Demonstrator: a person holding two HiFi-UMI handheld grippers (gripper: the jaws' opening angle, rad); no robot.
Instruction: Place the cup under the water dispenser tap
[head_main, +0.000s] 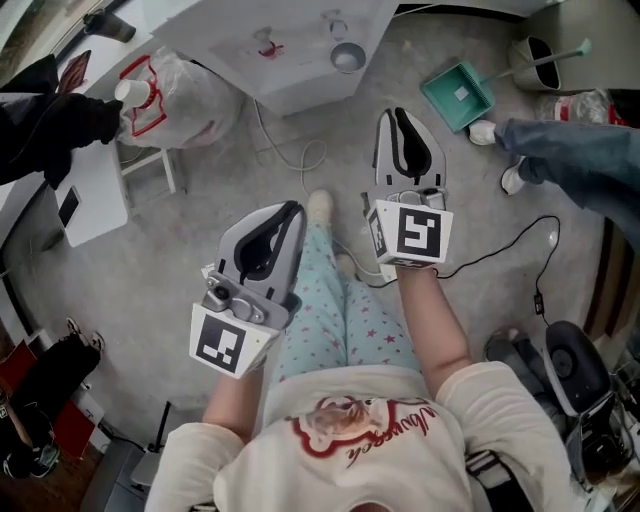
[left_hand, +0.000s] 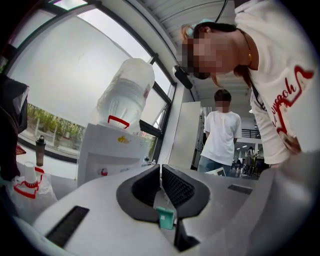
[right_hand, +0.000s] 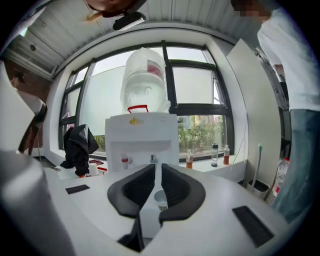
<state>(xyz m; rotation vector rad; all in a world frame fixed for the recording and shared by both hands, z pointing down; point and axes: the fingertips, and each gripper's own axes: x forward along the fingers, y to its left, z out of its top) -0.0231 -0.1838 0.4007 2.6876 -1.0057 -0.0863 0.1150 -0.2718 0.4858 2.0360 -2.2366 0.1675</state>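
The water dispenser (head_main: 285, 45) stands ahead of me, white, with a big bottle (right_hand: 145, 80) on top. A small pale cup (head_main: 347, 57) sits at its front, below the right-hand tap (right_hand: 152, 159); in the right gripper view the cup (right_hand: 161, 201) shows beyond the narrow slit between the jaws. My right gripper (head_main: 400, 112) hangs short of the cup and apart from it, shut with nothing held. My left gripper (head_main: 290, 207) is lower and to the left, also shut and empty, with the dispenser (left_hand: 112, 150) off to its left.
A green dustpan (head_main: 458, 95) lies on the floor right of the dispenser, beside another person's jeans leg (head_main: 570, 165). A red-and-white plastic bag (head_main: 165, 95) and a white table (head_main: 90, 195) are at left. A black cable (head_main: 510, 245) runs across the floor.
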